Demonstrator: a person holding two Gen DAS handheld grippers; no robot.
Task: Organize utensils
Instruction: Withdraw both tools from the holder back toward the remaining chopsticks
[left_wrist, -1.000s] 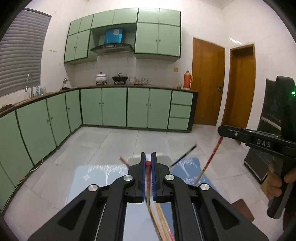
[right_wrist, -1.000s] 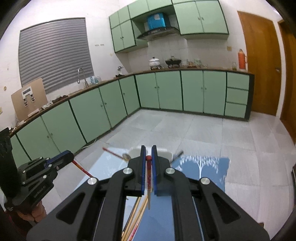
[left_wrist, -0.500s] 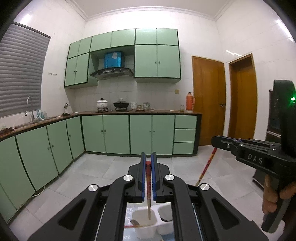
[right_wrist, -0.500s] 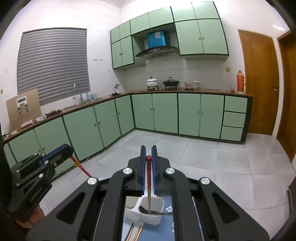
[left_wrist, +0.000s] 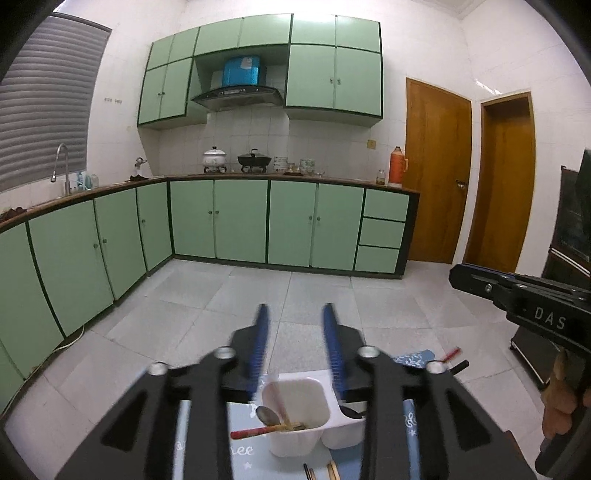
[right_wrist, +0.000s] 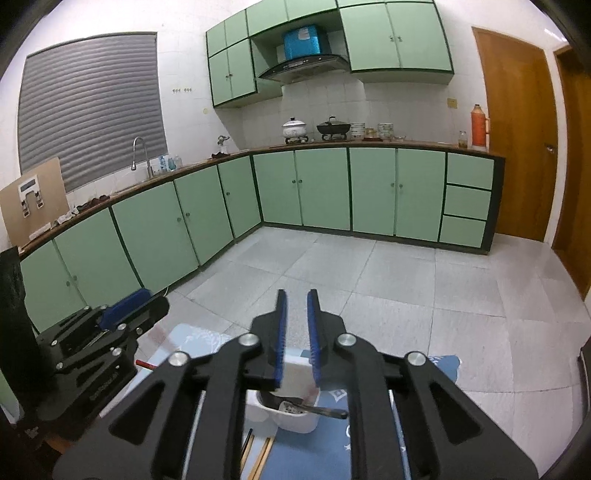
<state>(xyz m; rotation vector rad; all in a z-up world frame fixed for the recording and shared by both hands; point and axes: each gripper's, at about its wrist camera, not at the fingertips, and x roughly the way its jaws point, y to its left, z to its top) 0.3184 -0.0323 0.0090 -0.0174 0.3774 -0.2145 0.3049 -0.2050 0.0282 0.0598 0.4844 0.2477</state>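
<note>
Both the left gripper (left_wrist: 293, 347) and right gripper (right_wrist: 295, 334) are opening, nothing between their jaws; just below them the white holder (left_wrist: 295, 435) already contains a spoon (left_wrist: 267, 414) and chopsticks (left_wrist: 266, 430), while loose chopsticks (right_wrist: 258, 458) lie nearer, still unsorted

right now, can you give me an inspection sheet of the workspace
surface: blue patterned mat, partly covered
job's things: white two-cup holder; spoon and chopsticks in left cup; dark utensil in right cup; loose chopsticks on mat
clutter: nothing seen
grippers: left claw opening, empty; right claw opening, empty
cables: cord by cabinets
surroundings: green cabinets, wooden door
</note>
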